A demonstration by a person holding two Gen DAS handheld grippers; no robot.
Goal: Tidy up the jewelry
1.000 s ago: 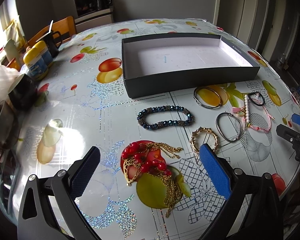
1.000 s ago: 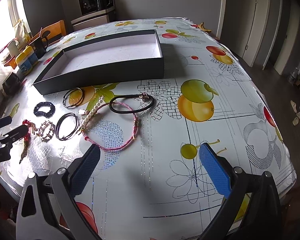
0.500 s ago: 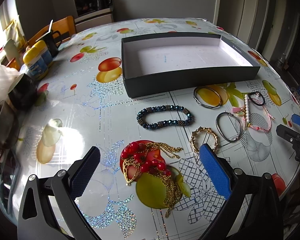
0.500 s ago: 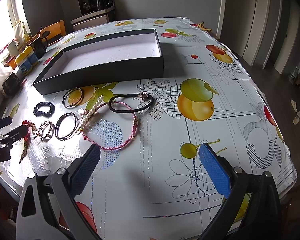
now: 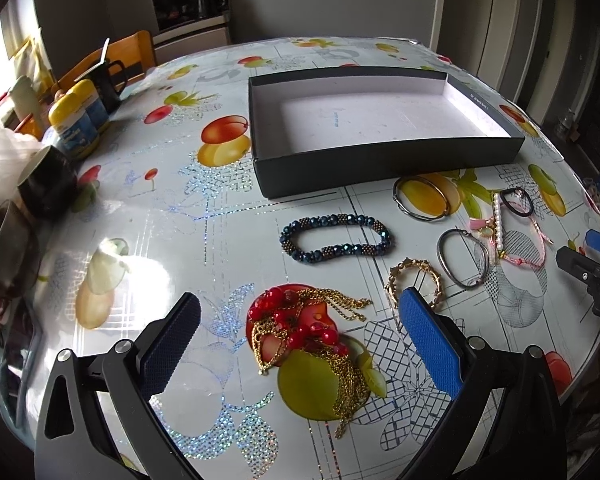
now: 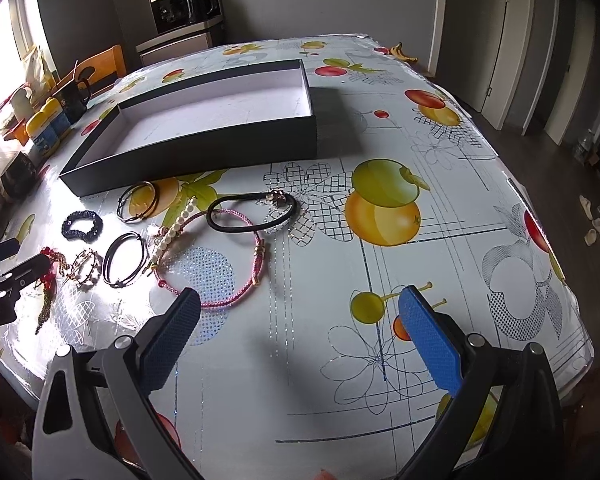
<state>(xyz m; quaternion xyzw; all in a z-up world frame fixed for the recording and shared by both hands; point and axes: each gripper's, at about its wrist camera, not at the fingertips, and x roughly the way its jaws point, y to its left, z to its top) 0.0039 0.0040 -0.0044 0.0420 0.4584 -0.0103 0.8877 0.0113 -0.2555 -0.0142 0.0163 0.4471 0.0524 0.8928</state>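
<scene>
A dark, shallow box [image 5: 388, 160] with a white inside lies open on the table; it also shows in the right wrist view [image 6: 204, 152]. Jewelry lies in front of it: a red bead and gold chain necklace [image 5: 304, 328], a blue beaded bracelet [image 5: 336, 238], a gold bracelet [image 5: 414, 280], two metal bangles [image 5: 420, 198] [image 5: 462, 258], a pearl strand [image 5: 499, 220], a pink cord bracelet [image 6: 220, 256] and a black cord bracelet [image 6: 252, 214]. My left gripper [image 5: 300, 344] is open above the necklace. My right gripper [image 6: 300, 336] is open, right of the pink bracelet.
Yellow-lidded jars [image 5: 76, 124], a black mug [image 5: 108, 80], a dark cup [image 5: 46, 188] and a plastic bag stand along the table's left side. A wooden chair [image 5: 112, 56] and a coffee machine [image 5: 192, 0] are behind. The table edge [image 6: 572, 320] drops off at right.
</scene>
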